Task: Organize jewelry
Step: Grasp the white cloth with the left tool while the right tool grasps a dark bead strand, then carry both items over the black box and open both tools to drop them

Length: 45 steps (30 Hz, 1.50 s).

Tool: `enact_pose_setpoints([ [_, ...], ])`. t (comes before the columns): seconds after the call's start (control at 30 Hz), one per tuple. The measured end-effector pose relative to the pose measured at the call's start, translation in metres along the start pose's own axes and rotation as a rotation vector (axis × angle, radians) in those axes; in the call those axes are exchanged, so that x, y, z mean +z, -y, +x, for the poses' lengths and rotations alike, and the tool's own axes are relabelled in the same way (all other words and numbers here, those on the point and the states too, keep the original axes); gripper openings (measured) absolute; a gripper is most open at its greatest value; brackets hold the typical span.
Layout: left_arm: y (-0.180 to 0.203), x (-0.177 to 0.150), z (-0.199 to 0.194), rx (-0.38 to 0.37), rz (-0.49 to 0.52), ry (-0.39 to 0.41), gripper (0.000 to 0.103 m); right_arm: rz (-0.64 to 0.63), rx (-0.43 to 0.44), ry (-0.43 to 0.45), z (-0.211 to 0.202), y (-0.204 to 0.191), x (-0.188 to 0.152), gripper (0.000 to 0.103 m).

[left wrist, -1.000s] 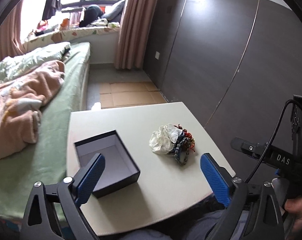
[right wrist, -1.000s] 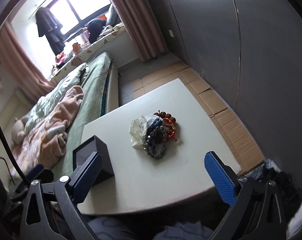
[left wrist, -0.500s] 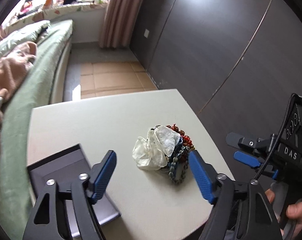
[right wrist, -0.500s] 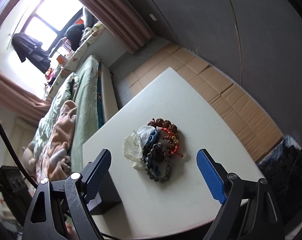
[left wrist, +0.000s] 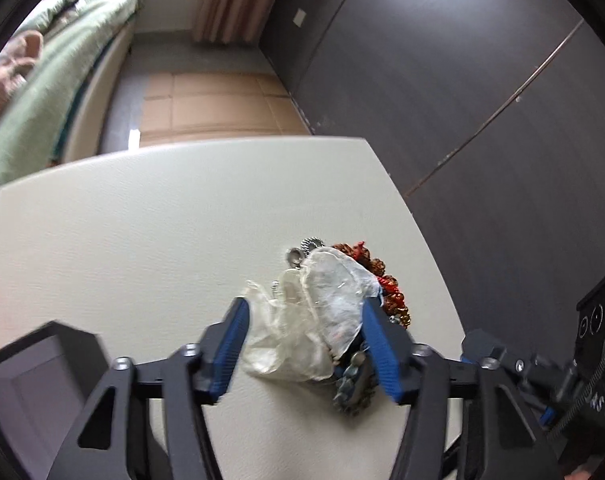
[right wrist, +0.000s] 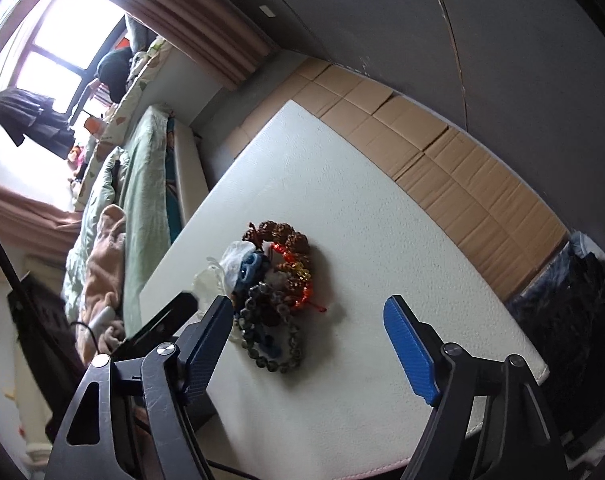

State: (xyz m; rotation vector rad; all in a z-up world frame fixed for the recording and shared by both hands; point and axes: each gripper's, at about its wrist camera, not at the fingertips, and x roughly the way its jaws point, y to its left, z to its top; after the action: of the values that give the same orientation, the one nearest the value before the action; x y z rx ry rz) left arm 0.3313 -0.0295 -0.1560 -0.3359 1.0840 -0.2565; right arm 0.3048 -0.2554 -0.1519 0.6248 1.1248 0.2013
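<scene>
Left gripper [left wrist: 302,336] half-open, straddling crumpled translucent plastic bag [left wrist: 314,328] atop tangled bead bracelets [right wrist: 278,292] mid white table [left wrist: 142,220]; nothing gripped. Right gripper [right wrist: 310,344] wide, empty. Best pinch bag alone, lift slowly. Open dark box [left wrist: 30,384] cropped; strands beneath bag indistinct.

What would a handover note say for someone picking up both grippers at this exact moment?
Left gripper: open, fingers either side of the clear plastic bag, not clamped.
Right gripper: open, empty, above the table near the bracelet pile.
Dark box: open, at the table's left, contents out of view.
Done: no jewelry visibly sorted.
Left: probably grip the bag, then sort the bracelets into the box.
</scene>
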Motion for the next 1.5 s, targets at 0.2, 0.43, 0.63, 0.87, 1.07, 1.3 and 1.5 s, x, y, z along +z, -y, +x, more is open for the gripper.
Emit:
enact_pose_setpoints([
  [0.2,-0.005,-0.007,-0.015,-0.032,-0.037,0.041,0.001,-0.01,0.016,-0.047,0.013,-0.008,-0.001,0.067],
  [0.43,-0.016,-0.011,-0.071,-0.053,-0.094,0.172,0.001,-0.069,-0.009,-0.071,0.029,-0.029,0.0,0.066],
  [0.63,-0.024,-0.023,-0.112,-0.048,-0.137,0.265,0.001,-0.104,-0.059,-0.095,0.044,-0.034,0.003,0.056],
  [0.87,-0.041,-0.043,-0.143,-0.047,-0.218,0.329,0.001,-0.151,-0.081,-0.157,0.061,-0.038,-0.001,0.044],
  [1.07,-0.049,-0.053,-0.153,-0.046,-0.243,0.351,0.001,-0.179,-0.075,-0.124,0.049,-0.036,-0.005,0.013],
  [1.3,-0.061,-0.06,-0.163,-0.055,-0.251,0.366,0.001,-0.105,-0.013,-0.08,0.027,-0.021,-0.01,0.012],
  [1.5,-0.08,-0.066,-0.172,-0.029,-0.284,0.372,0.001,-0.142,0.046,-0.002,0.006,-0.035,-0.012,0.012],
])
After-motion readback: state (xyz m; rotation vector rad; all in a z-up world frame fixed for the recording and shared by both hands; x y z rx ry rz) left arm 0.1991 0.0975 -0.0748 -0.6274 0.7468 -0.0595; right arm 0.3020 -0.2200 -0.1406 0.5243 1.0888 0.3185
